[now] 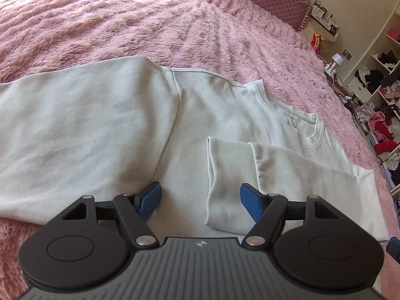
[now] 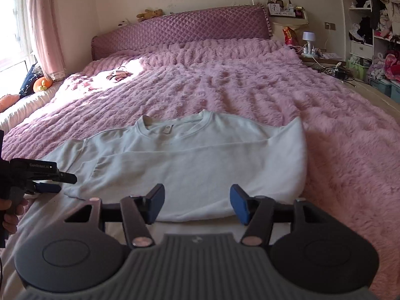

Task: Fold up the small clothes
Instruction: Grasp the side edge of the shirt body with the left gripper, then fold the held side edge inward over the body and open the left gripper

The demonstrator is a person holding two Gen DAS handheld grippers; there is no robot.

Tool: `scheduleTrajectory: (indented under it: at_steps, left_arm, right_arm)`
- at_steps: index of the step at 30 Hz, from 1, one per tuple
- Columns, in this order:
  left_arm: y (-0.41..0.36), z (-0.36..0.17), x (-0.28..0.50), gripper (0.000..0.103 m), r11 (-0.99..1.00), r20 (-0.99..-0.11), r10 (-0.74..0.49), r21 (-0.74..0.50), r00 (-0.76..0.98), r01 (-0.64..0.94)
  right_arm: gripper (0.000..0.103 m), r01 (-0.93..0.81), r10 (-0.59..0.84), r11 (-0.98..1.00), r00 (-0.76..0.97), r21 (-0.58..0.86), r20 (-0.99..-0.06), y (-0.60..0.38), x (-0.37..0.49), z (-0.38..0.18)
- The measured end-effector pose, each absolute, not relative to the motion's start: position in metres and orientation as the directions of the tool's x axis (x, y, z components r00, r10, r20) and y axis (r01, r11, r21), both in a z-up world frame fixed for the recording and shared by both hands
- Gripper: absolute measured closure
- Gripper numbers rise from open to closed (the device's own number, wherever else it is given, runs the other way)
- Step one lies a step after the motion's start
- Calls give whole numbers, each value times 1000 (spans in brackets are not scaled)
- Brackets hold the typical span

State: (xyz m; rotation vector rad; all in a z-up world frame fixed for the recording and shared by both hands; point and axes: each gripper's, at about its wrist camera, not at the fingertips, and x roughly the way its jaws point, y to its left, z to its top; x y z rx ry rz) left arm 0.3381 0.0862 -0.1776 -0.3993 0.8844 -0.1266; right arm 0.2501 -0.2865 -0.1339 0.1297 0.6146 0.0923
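**Operator:** Nearest the lens on each side, what do you read?

**Me:** Blue pads [image 1: 150, 200] of my left gripper [image 1: 200, 200] stand spread wide, nothing clamped. They hang over the white sweatshirt [image 1: 100, 125], with the cuff [image 1: 225, 187] of its folded-in sleeve lying below the gap, nearer the right-hand pad. I cannot tell whether the pads touch the cloth.

**Operator:** Right side?

**Me:** My right gripper [image 2: 197, 206] is likewise parted, jaws apart with nothing pinched. It sits just above the sweatshirt's near hem [image 2: 200, 215].

**Operator:** Garment position?

**Me:** Sweatshirt lies flat, front up, on the pink fluffy blanket [image 2: 250, 80] covering the bed, collar [image 2: 172, 130] toward the quilted purple headboard [image 2: 180, 30]. One sleeve is folded across the chest; the other sleeve [image 1: 62, 125] extends outward to the left in the left wrist view.

**Operator:** Anything else in frame?

**Me:** From the right wrist view, the left gripper appears at the left edge, held by a hand [image 2: 11, 215]. Shelves of clothes [image 2: 380, 37] stand at far right.
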Motion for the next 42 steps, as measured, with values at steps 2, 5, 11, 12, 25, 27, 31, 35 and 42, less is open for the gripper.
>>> scheduleTrajectory:
  at_steps: [2,5,11,12,25,27,31,35,42]
  left_arm:
    - [85,-179,348,30,907,-714,-301,-419,632,-42]
    - [81,-181,355,74,883,-697,-355,-469,623,-23]
    - [78,-172,351,100,857,-644,-379,-516,665,-10]
    - [79,-168,348,100,851,-624,-384,-525,680,-2]
    - [92,-120,311,100,885,-445,-282,-464,850,50]
    - [99,-134,316,100,876,-498,-279,-483,821,5]
    - [99,-169,320,100,895,-629,-230,-436,743,-93]
    - [99,-176,297,101,892,-628,-212,-438,749,-115]
    - [105,-170,318,80,892,-623,-247,-446,743,-76]
  right_arm:
    - [48,0,78,991,804,131,-589,-305,242,-140]
    - [48,53,-27,998,803,26,-595,-314,233,-149]
    - [43,70,-210,965,781,-252,-588,-307,233,-172]
    - [43,67,-229,956,779,-285,-584,-305,236,-176]
    - [103,144,-381,885,771,-443,-510,-294,270,-183]
    - [103,143,-390,874,776,-465,-495,-293,265,-181]
    - [103,109,-399,869,732,-483,-553,-296,270,-198]
    - [103,138,-411,882,693,-451,-592,-304,269,-207]
    - [62,123,-374,890,747,-438,-550,-303,256,-197]
